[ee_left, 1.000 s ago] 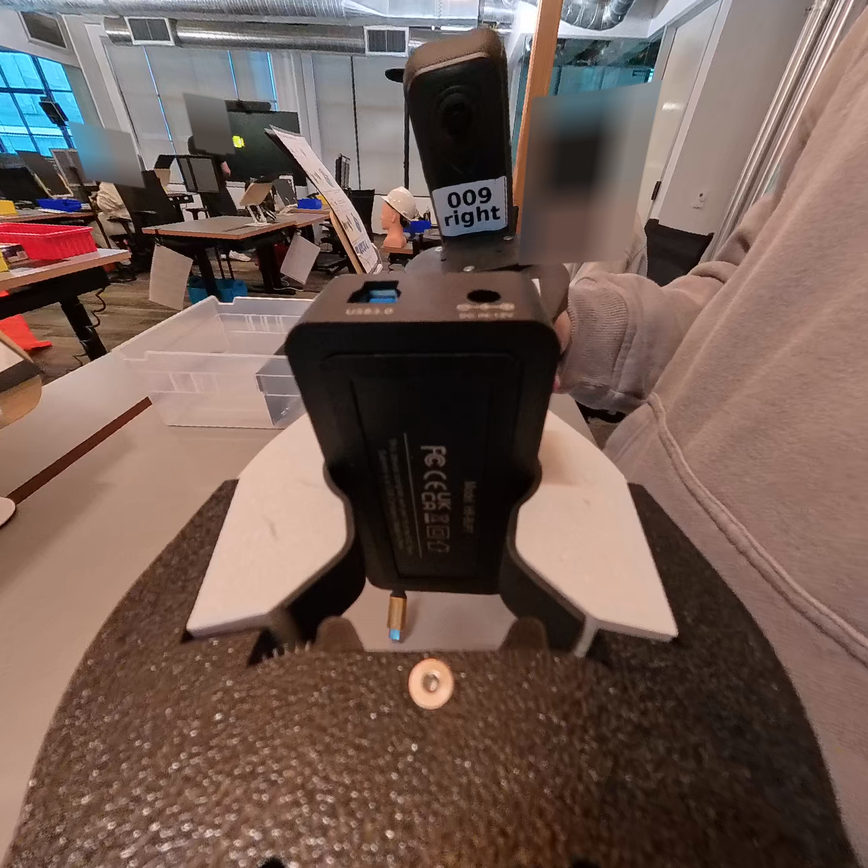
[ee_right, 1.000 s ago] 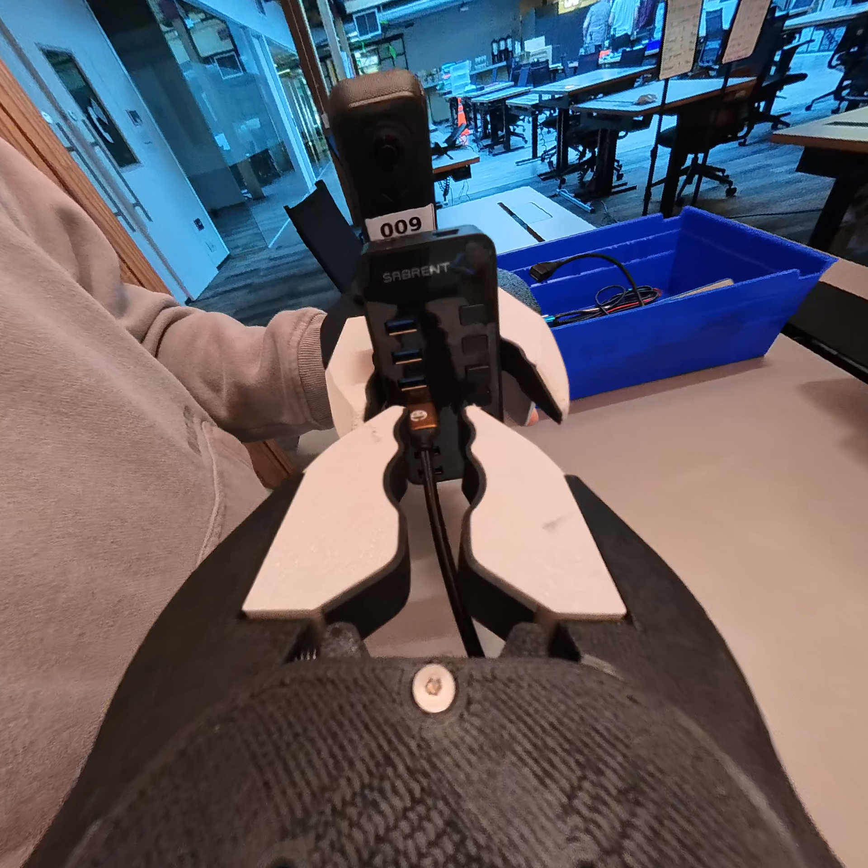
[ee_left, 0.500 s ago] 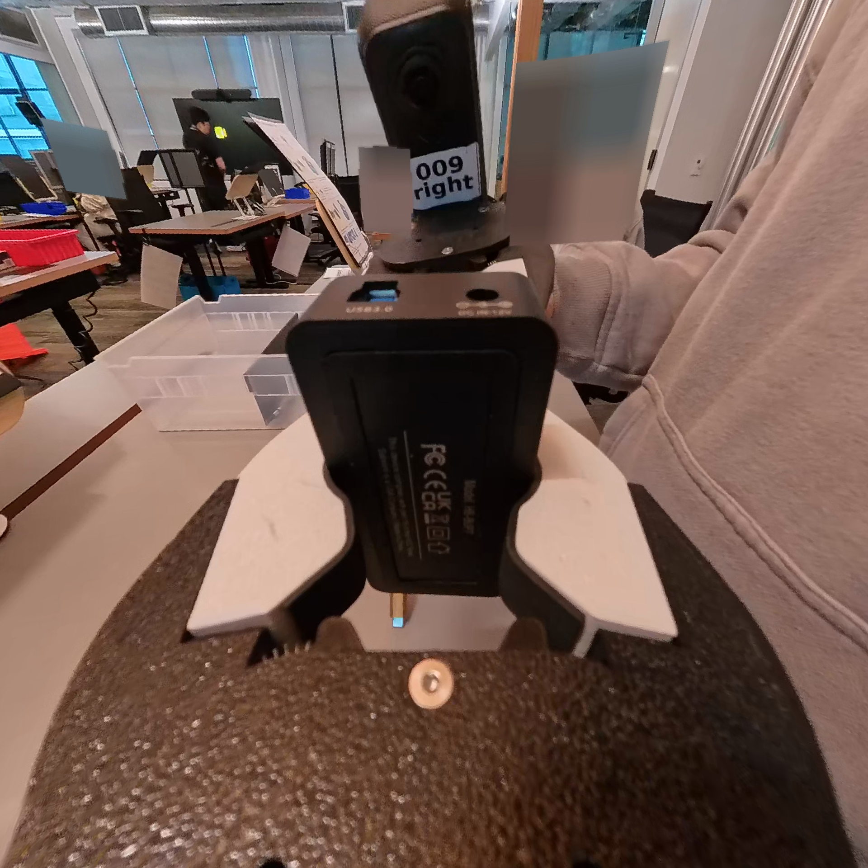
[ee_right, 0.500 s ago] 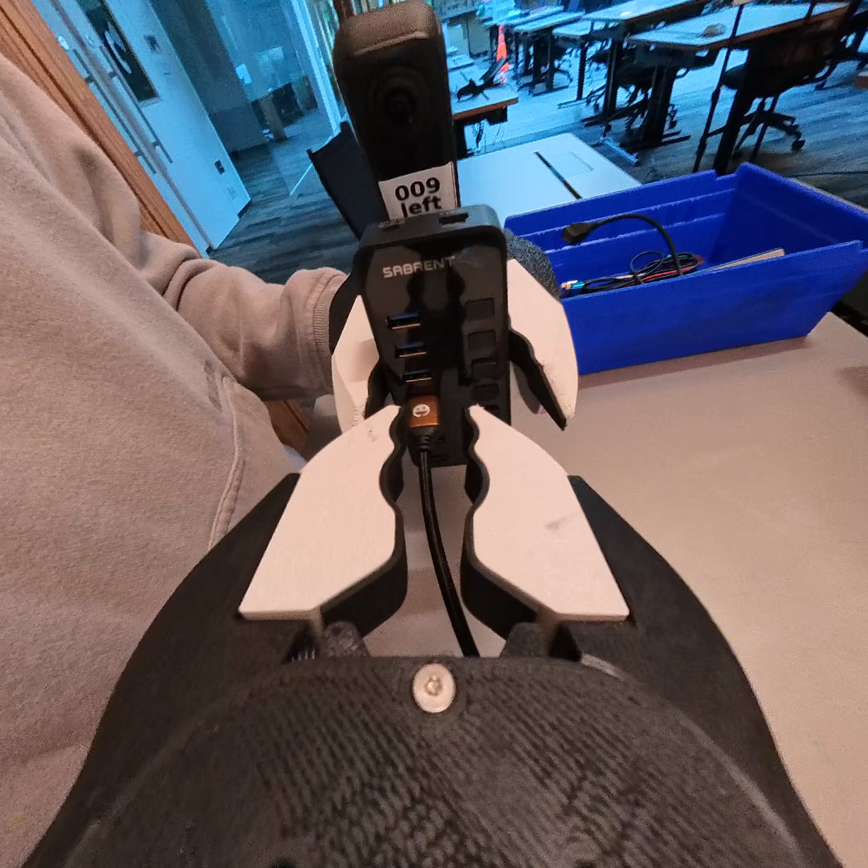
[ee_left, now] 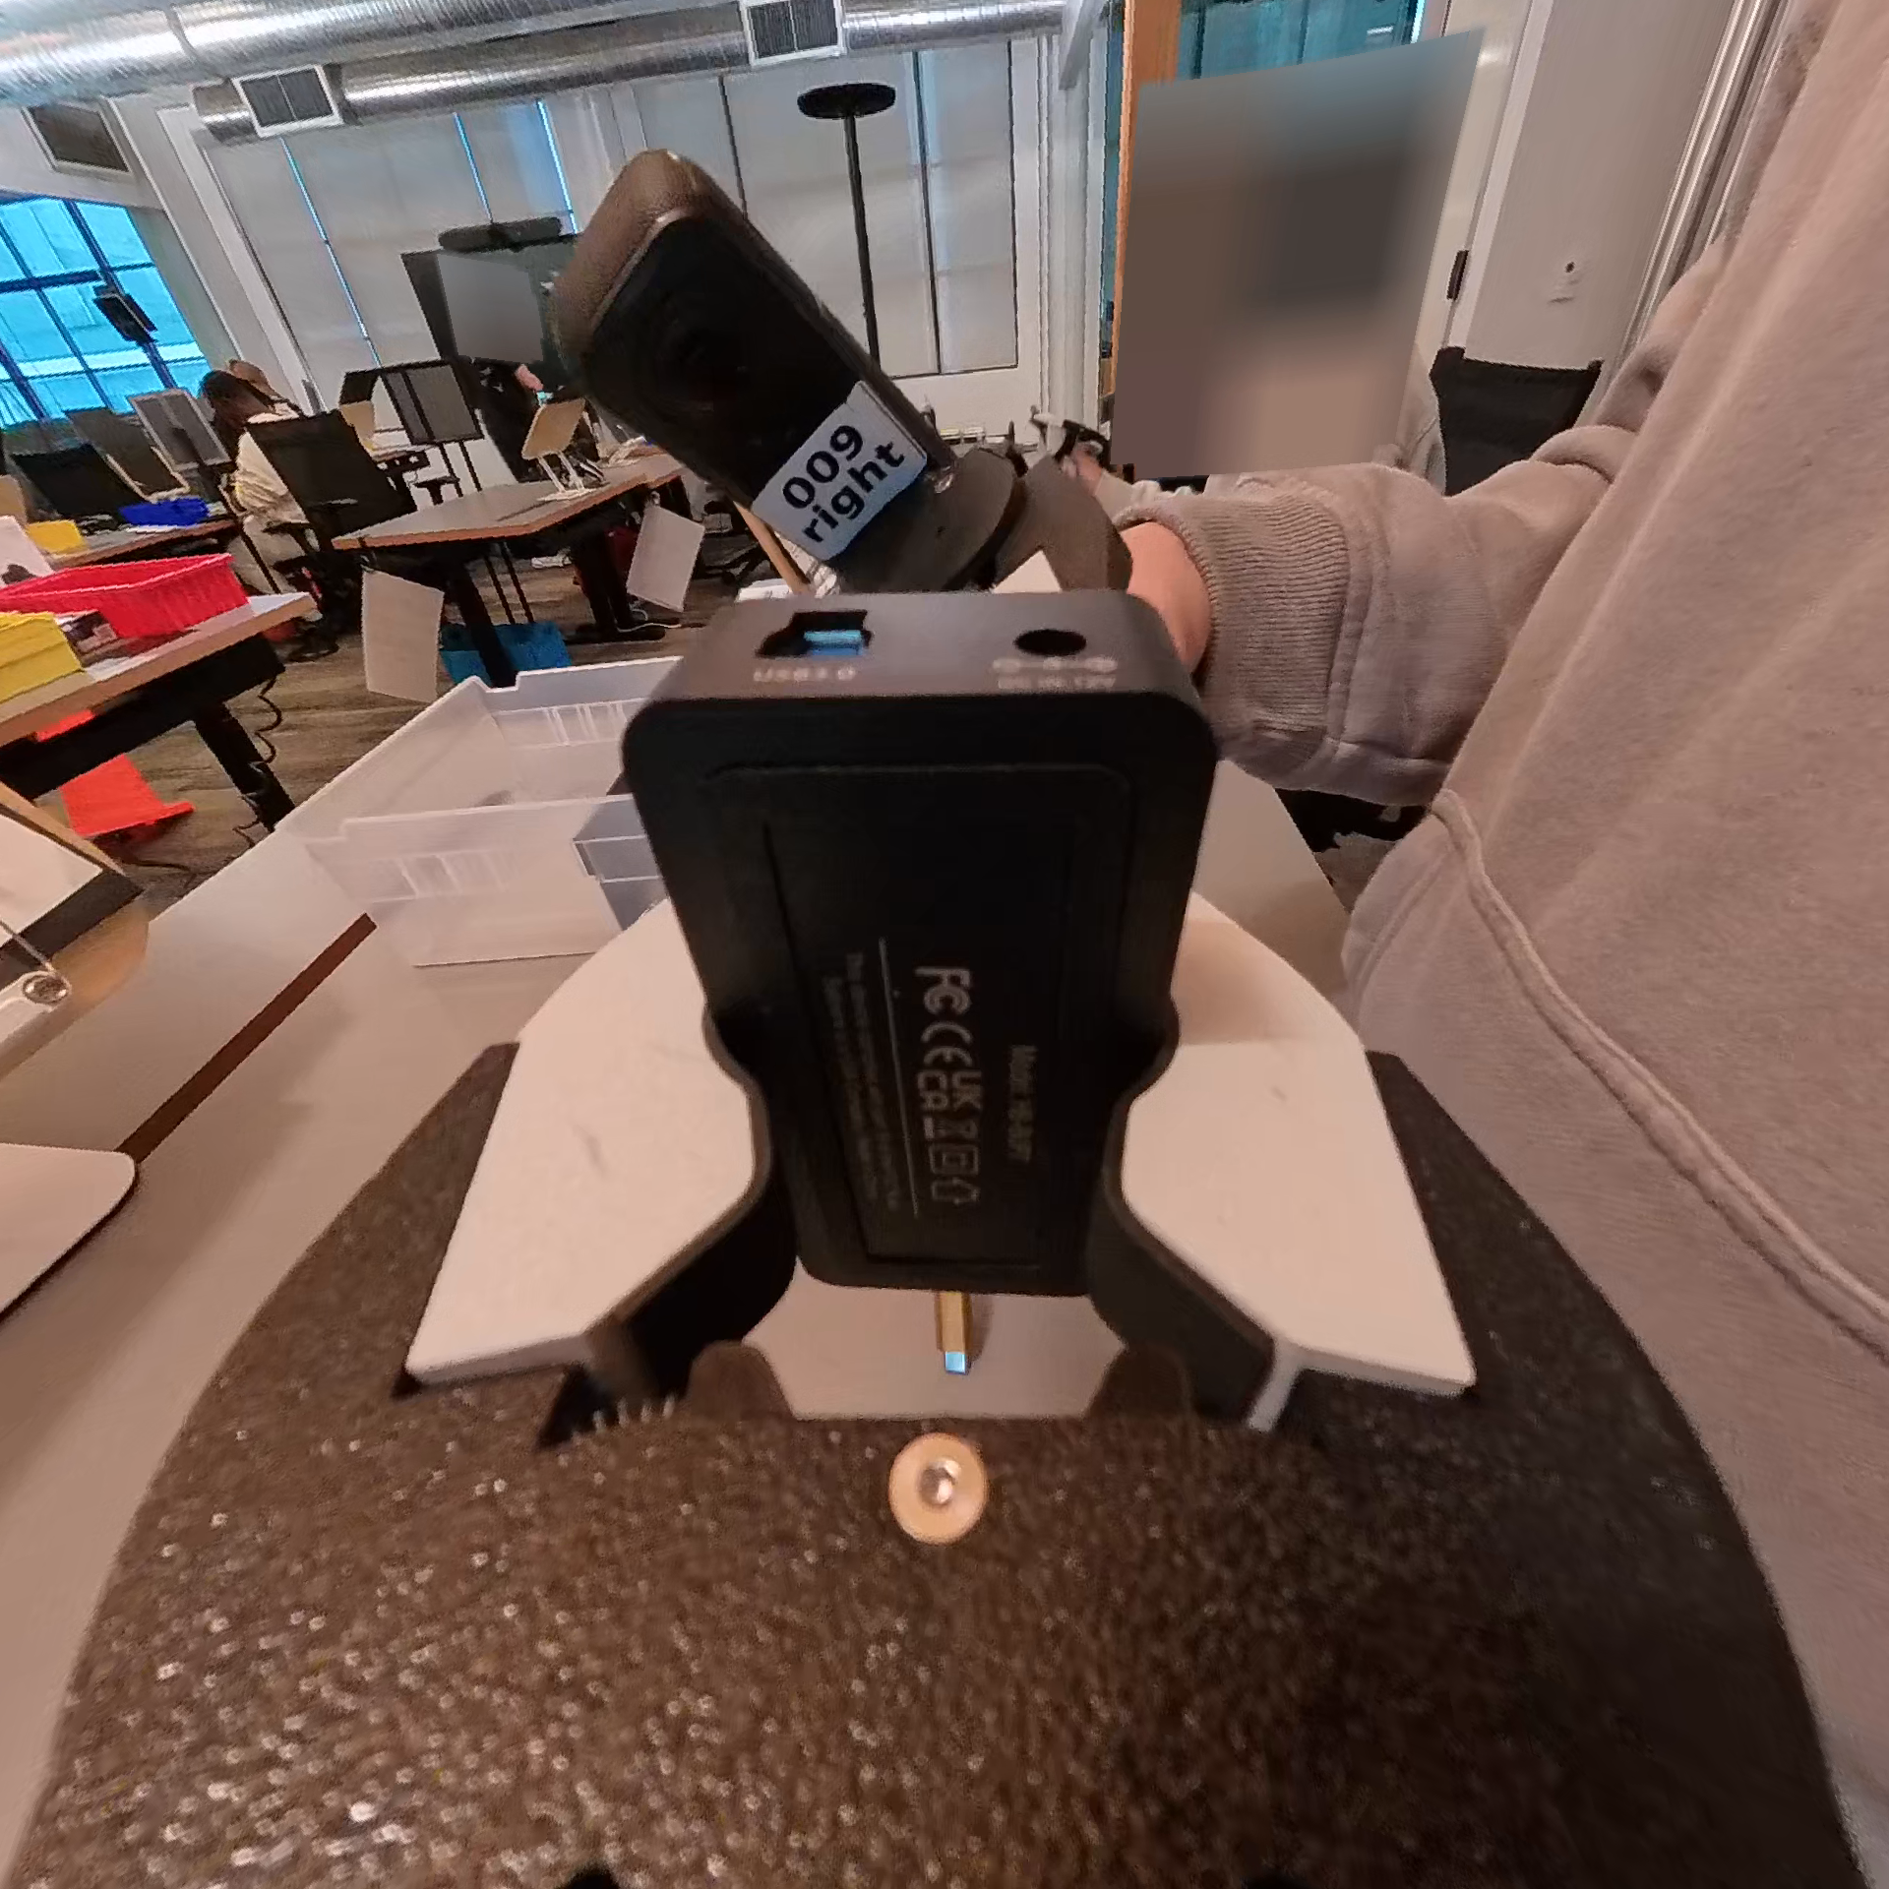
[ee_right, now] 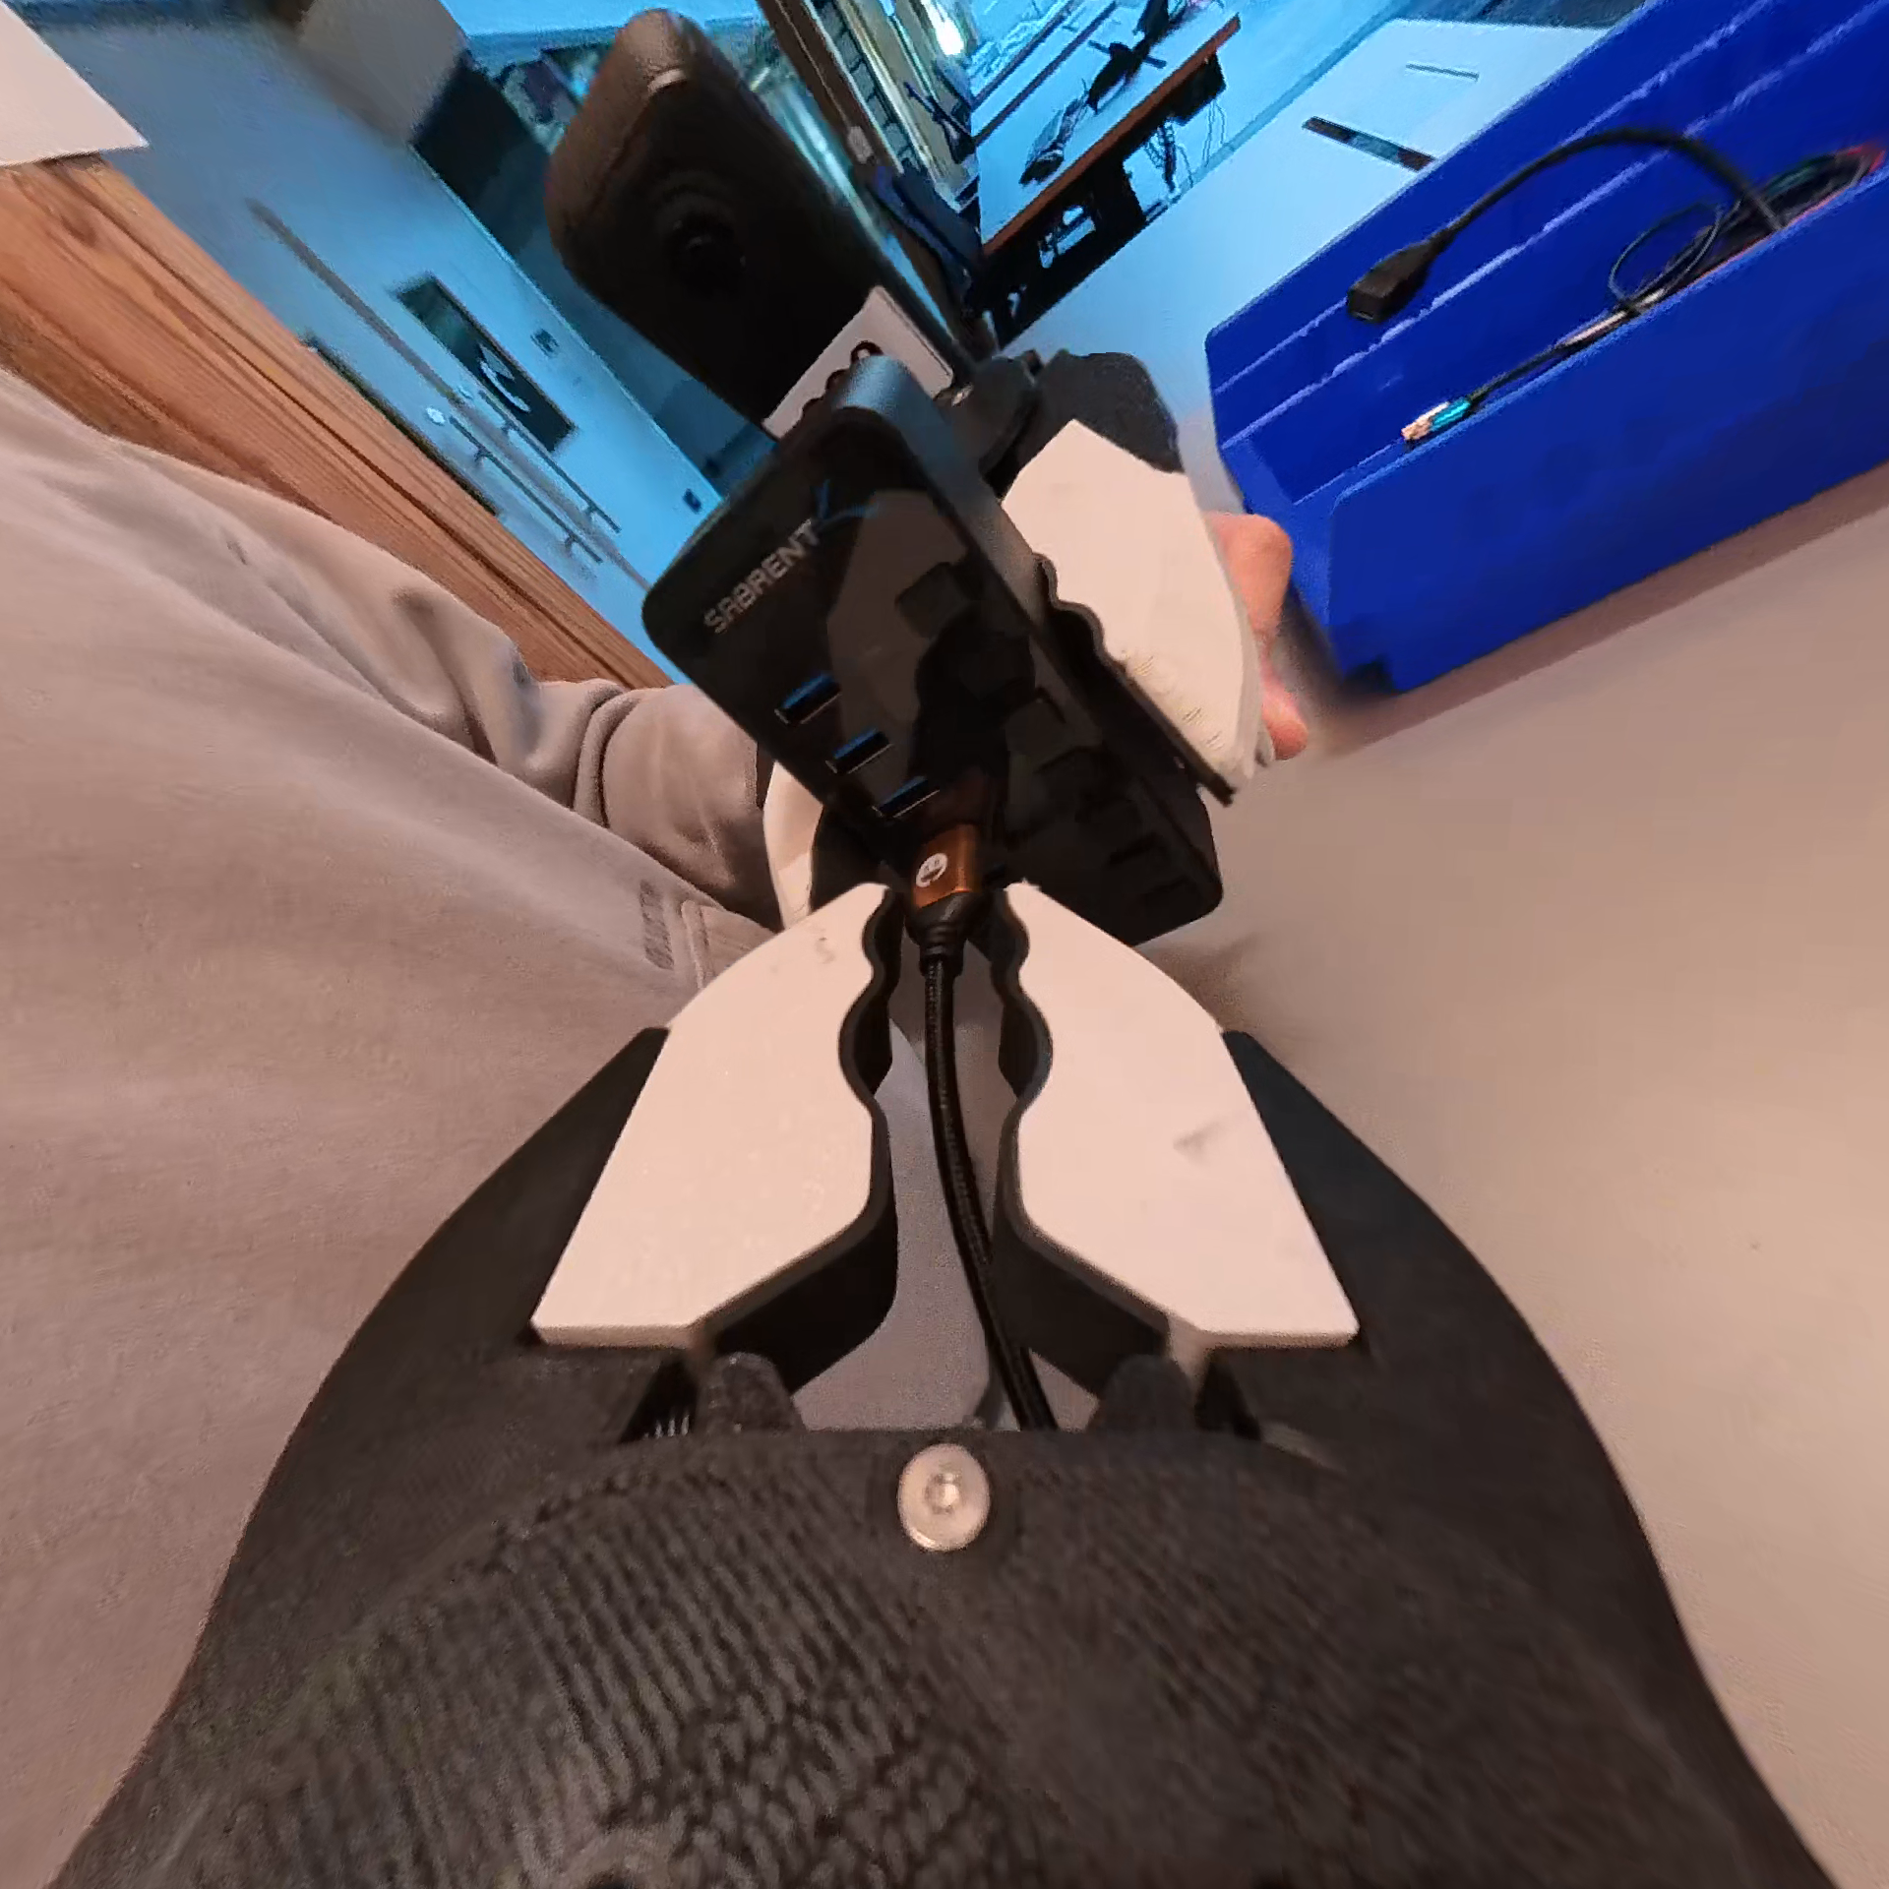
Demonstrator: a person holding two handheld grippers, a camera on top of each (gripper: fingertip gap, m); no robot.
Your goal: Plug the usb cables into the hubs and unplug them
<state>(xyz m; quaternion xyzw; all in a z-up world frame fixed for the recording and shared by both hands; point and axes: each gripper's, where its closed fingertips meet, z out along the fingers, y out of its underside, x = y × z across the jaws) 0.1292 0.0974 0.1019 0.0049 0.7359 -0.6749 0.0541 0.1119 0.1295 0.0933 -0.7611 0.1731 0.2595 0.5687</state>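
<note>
Firstly, the left gripper [ee_left: 935, 1084] has its two white fingers [ee_left: 603, 1155] closed on the sides of a black rectangular plastic USB hub [ee_left: 920, 900], which it holds above the pale grey table [ee_left: 204, 981]. In the left wrist view the hub shows its flat back side, and a small gold plug tip [ee_left: 956, 1339] comes out under its lower edge. The right gripper [ee_right: 946, 905] holds with its fingertips the orange and black plug [ee_right: 940, 879] of a black braided USB cable [ee_right: 966, 1176]; this plug sits at the lower ports on the front of the same hub, which appears tilted in the right wrist view. If the plug is fully inside the port, I cannot tell. A blue plastic bin [ee_right: 1533, 532] with thin cables stands on the table behind. A clear plastic tray [ee_left: 450, 818] stands beyond the left gripper.
</note>
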